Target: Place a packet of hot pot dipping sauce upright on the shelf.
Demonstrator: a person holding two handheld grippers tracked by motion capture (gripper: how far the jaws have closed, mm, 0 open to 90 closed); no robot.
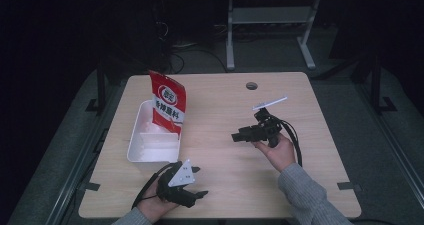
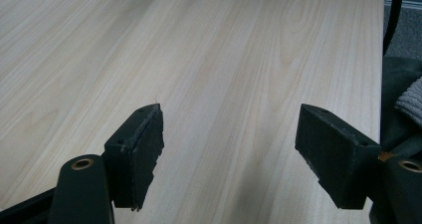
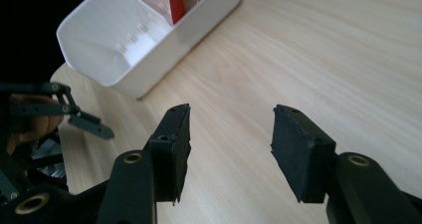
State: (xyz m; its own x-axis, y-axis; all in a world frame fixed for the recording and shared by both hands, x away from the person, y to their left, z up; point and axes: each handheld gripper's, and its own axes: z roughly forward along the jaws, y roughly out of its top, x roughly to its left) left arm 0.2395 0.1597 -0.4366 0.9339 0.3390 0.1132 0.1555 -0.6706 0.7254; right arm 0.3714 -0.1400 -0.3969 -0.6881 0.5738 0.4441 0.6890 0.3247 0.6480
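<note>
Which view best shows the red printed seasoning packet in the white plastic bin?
The high view: the red printed seasoning packet stands upright in the white plastic bin, label facing the camera. The right gripper view catches a red sliver at its top edge. The left gripper view faces bare tabletop.

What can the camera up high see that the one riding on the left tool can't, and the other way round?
High view alone: the red bag standing in the white bin, both tools, left and right, each held in a hand, and a hole in the table. Left gripper view alone: its pads close up, standing apart. Both: the wooden table.
</note>
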